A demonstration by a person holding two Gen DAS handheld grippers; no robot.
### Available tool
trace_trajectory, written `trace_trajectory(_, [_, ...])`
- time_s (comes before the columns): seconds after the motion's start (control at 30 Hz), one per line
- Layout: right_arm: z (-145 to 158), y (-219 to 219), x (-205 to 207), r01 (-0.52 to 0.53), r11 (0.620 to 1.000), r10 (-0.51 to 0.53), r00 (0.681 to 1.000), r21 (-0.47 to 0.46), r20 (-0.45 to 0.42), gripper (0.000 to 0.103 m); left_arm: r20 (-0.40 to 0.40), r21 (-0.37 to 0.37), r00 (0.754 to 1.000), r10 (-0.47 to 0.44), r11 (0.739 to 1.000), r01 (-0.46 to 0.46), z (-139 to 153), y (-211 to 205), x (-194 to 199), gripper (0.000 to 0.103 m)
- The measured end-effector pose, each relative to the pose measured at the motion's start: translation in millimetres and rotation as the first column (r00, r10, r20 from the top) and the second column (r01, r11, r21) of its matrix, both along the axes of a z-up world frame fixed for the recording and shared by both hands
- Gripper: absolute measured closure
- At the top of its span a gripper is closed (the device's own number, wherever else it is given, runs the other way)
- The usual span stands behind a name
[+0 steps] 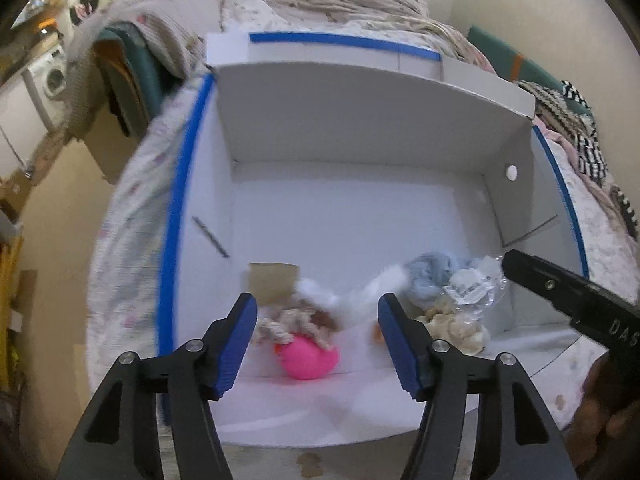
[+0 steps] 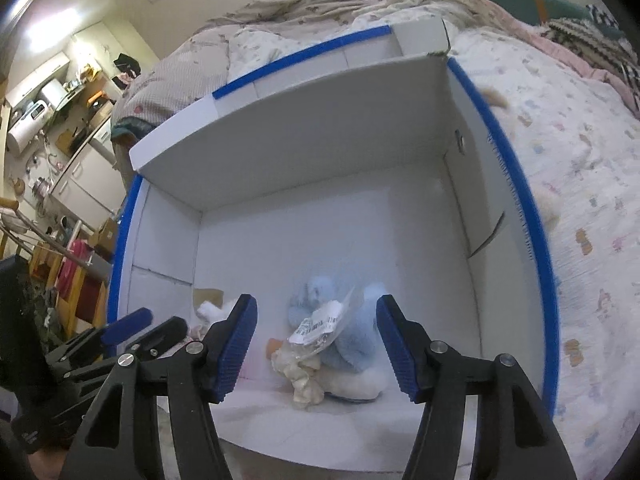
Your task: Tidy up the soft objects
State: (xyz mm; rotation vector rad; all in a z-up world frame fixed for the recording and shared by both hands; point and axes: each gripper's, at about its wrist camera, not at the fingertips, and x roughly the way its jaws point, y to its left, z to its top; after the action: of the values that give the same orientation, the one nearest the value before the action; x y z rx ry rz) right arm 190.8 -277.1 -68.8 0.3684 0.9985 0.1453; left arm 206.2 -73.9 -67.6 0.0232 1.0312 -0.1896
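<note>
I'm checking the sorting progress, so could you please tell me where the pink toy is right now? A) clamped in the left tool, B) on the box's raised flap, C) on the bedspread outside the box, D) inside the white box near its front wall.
D: the pink toy lies on the floor of the white box, beyond the open left tool.

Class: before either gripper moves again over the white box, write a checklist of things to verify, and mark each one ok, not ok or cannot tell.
1. Left gripper empty, jaws apart: ok.
2. Right gripper empty, jaws apart: ok.
3. Pink toy lying inside the white box: ok.
4. Light blue plush inside the box: ok.
5. Box flaps clear of the opening: ok.
6. More soft objects left outside the box: cannot tell.
</note>
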Motion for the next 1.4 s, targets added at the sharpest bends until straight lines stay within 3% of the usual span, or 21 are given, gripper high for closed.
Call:
trace_trajectory(0.1, [8, 1, -6, 0.0, 1.0, 0.0, 1.0, -0.011, 0.023, 0.033, 0.035, 0.017, 0.999, 0.001, 1.0, -0.001, 9, 8, -9, 0.043])
trace_trajectory(0.2, [16, 2, -16, 0.012, 0.999, -0.01, 0.999, -0.034, 0.039, 0.018, 0.077, 0.017, 0.997, -0.02, 1.0, 0.019, 23, 12, -18, 0.043])
trace_trajectory(0.27, [22, 2, -25, 0.032, 0.998, -0.029, 0.998, -0.055, 0.052, 0.0, 0.118, 0.038, 0.993, -0.014, 0.999, 0.01, 33, 15, -29, 0.042])
trace_trajectory(0.43, [35, 6, -48, 0.039, 0.994, -0.028, 0.994, -0.104, 0.104, 0.0, 0.166, 0.026, 0.986, -0.02, 1.0, 0.016, 46, 28, -54, 0.042])
trace_trajectory(0.53, [38, 11, -63, 0.044, 0.983, -0.021, 0.992, -0.179, 0.124, 0.0, 0.162, 0.04, 0.987, 0.021, 0.999, -0.027, 44, 42, -68, 0.042])
trace_trajectory(0.73, [28, 24, -89, 0.038, 0.972, -0.013, 0.994, -0.231, 0.108, 0.0, 0.162, 0.067, 0.983, 0.086, 0.993, -0.097, 33, 62, -91, 0.042])
trace_trajectory(0.83, [29, 34, -99, 0.038, 0.958, -0.002, 0.992, -0.285, 0.124, 0.0, 0.131, 0.047, 0.985, 0.111, 0.992, -0.118, 30, 67, -98, 0.042])
trace_trajectory(0.9, [30, 36, -106, 0.05, 0.956, -0.011, 0.991, -0.289, 0.134, 0.0, 0.143, 0.032, 0.983, 0.111, 0.993, -0.117, 32, 68, -106, 0.033])
trace_trajectory(0.93, [31, 36, -108, 0.055, 0.958, -0.017, 0.99, -0.282, 0.137, 0.0, 0.152, 0.034, 0.982, 0.108, 0.993, -0.115, 34, 67, -110, 0.019])
trace_trajectory(0.97, [31, 36, -110, 0.059, 0.96, -0.022, 0.99, -0.273, 0.139, 0.0, 0.164, 0.037, 0.981, 0.107, 0.993, -0.115, 35, 66, -114, 0.016])
trace_trajectory(1.2, [40, 39, -125, 0.093, 0.958, -0.038, 0.979, -0.27, 0.202, 0.0, 0.333, 0.042, 0.938, 0.093, 0.993, -0.113, 61, 61, -134, 0.013])
trace_trajectory(1.27, [43, 41, -127, 0.107, 0.955, -0.042, 0.973, -0.278, 0.228, 0.0, 0.356, 0.031, 0.93, 0.09, 0.994, -0.108, 64, 62, -136, 0.013])
trace_trajectory(1.4, [45, 43, -127, 0.113, 0.951, -0.041, 0.969, -0.289, 0.245, 0.0, 0.339, 0.039, 0.936, 0.093, 0.993, -0.112, 60, 61, -131, 0.013])
